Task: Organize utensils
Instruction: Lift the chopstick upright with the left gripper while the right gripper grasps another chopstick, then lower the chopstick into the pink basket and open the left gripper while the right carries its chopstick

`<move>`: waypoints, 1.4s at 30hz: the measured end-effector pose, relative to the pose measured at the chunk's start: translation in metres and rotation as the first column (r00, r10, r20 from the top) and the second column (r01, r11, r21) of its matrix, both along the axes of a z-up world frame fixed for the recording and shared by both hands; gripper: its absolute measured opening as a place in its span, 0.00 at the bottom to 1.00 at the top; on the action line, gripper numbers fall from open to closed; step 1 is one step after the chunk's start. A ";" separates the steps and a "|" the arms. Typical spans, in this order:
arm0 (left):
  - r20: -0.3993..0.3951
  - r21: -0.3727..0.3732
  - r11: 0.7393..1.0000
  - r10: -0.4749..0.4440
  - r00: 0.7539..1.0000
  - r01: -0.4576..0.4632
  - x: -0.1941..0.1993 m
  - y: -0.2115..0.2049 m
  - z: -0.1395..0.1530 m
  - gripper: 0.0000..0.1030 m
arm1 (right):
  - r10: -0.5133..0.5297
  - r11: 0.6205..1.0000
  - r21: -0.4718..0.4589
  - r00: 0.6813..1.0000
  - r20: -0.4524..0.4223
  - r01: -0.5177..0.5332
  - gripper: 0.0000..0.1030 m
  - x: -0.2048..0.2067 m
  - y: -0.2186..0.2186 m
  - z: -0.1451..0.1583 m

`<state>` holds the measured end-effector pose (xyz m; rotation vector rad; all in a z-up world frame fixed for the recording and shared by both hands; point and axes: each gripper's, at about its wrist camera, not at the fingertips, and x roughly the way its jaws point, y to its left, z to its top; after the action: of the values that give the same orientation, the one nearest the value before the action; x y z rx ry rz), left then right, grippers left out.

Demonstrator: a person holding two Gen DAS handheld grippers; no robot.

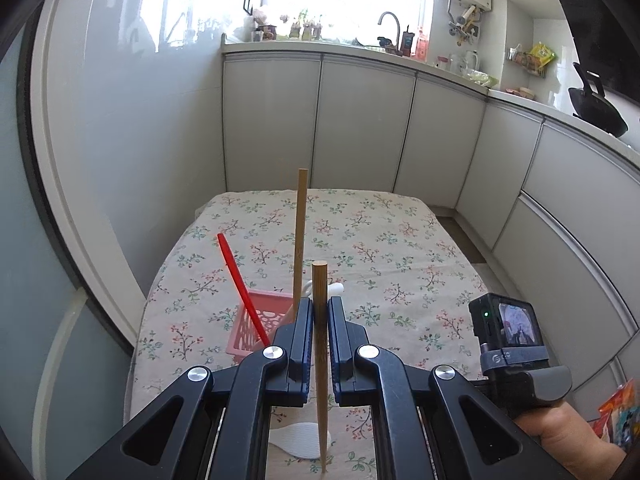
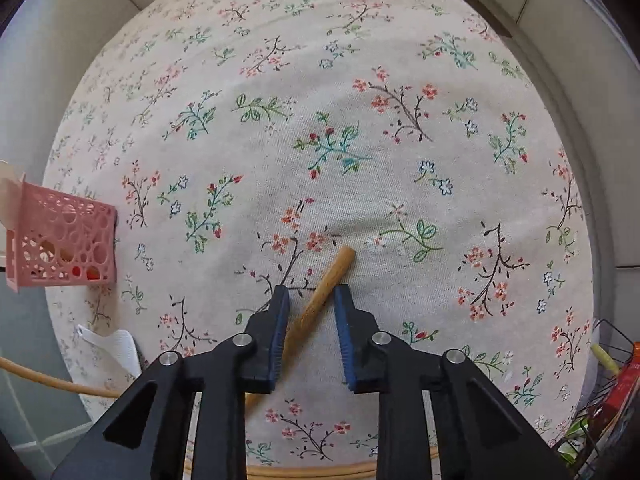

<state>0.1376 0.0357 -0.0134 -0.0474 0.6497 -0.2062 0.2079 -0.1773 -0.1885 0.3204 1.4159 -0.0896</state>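
Right, the left gripper [image 1: 320,312] has its fingers clamped tight on a wooden chopstick [image 1: 320,344], held nearly upright, its lower tip hanging close above the floral worktop [image 1: 380,248] by a white rice paddle [image 1: 298,438]. Just beyond it sits the pink basket [image 1: 256,322], already carrying a red utensil [image 1: 240,284] and another wooden stick [image 1: 300,236] standing tall.

Over on the right side, the right gripper [image 2: 311,300] points steeply down at the cloth, fingers parted a little and straddling a second chopstick [image 2: 324,292] that lies diagonally on the worktop. The pads do not seem to press on it, so it looks unheld.

To finish this pick well, the person probably wants the fingers squared across the stick rather than at a slant, lowered until the tips meet the cloth, then closed firmly so the thin round wood does not roll out. From that view the pink basket [image 2: 60,240] waits at the far left, well apart, so the carry calls for a secure grip.
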 end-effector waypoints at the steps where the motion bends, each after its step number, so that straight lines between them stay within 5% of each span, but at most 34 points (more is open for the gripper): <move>1: -0.001 -0.003 1.000 0.001 1.000 -0.001 0.000 0.001 0.000 0.07 | -0.016 1.000 0.011 1.000 0.005 0.016 0.14 0.002 0.000 0.000; 9: -0.001 -0.025 1.000 0.016 1.000 -0.016 -0.001 0.011 0.002 0.07 | -0.133 0.964 0.236 0.990 0.040 0.120 0.08 0.013 -0.020 -0.005; 15: 0.026 -0.059 0.998 0.033 0.999 -0.031 -0.004 0.021 0.011 0.07 | -0.131 0.946 0.316 0.980 0.152 0.077 0.07 0.009 -0.022 0.028; 24: 0.149 -0.148 0.985 0.109 0.983 -0.086 -0.025 0.047 0.044 0.07 | -0.088 0.950 0.310 0.908 0.410 -0.048 0.07 -0.036 -0.026 0.114; 32: 0.360 -0.204 0.961 0.252 0.898 -0.188 -0.047 0.065 0.073 0.07 | -0.082 0.952 0.286 0.805 0.587 -0.112 0.07 -0.068 -0.032 0.175; 38: 0.379 -0.170 0.960 0.271 0.885 -0.221 -0.023 0.060 0.065 0.07 | -0.091 0.948 0.296 0.798 0.595 -0.113 0.07 -0.068 -0.037 0.182; 42: 0.344 -0.110 0.966 0.257 0.903 -0.233 -0.003 0.052 0.054 0.07 | -0.108 0.943 0.315 0.797 0.594 -0.107 0.07 -0.064 -0.042 0.182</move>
<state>0.1349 0.0873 0.0404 -0.1515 0.2692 0.0102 0.1435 -0.2188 -0.0068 0.5749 0.7769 0.2452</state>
